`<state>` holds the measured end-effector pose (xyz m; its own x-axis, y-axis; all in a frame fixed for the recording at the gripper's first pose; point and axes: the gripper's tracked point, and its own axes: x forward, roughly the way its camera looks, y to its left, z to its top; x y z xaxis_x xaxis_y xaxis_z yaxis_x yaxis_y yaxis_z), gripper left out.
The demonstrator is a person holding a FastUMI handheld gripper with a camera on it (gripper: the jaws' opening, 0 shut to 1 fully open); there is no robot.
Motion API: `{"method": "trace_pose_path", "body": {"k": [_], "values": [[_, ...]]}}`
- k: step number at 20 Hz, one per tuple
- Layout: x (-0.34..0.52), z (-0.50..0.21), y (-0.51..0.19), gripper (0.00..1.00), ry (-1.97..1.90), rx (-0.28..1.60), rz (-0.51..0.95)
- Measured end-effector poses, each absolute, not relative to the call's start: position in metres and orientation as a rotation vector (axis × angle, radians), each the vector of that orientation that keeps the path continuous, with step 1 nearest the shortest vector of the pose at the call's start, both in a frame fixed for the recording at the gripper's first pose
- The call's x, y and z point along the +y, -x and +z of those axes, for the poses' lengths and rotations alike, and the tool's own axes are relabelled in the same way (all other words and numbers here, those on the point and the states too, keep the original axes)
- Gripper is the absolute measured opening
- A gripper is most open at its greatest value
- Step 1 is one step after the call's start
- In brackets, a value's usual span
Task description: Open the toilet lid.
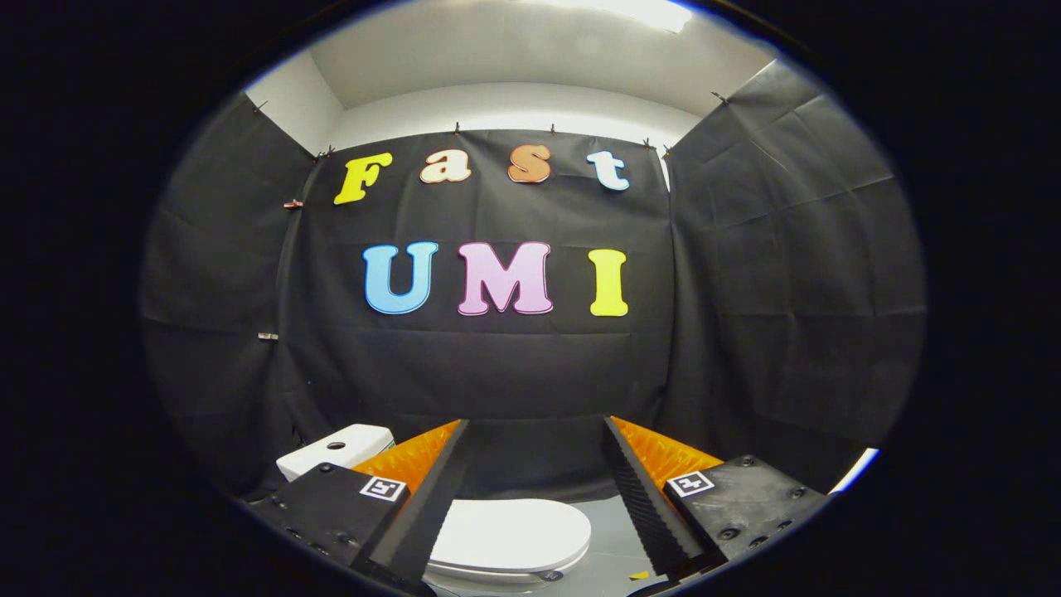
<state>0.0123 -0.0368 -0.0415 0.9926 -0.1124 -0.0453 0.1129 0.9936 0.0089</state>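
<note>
A white toilet sits low on the floor below my gripper (535,431), which is open with nothing between its fingers. Its lid (510,535) lies flat and closed on the bowl, showing between and beneath the two fingers. The white tank (336,452) with a round button on top stands behind the left finger (443,481). The gripper is held well above the lid, apart from it, and points at the black cloth wall rather than down at the toilet.
Black cloth walls (497,373) close the booth on three sides. A pale grey floor (609,543) shows to the right of the bowl, with a small yellow scrap (638,575) lying on it.
</note>
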Motion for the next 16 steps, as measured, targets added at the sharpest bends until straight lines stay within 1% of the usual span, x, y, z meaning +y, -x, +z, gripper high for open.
{"method": "trace_pose_path", "body": {"k": [8,16], "values": [[-0.083,-0.104,-0.033,0.99,-0.122,0.113,-0.198],[-0.135,-0.213,-0.058,0.98,-0.235,0.31,-0.28]]}}
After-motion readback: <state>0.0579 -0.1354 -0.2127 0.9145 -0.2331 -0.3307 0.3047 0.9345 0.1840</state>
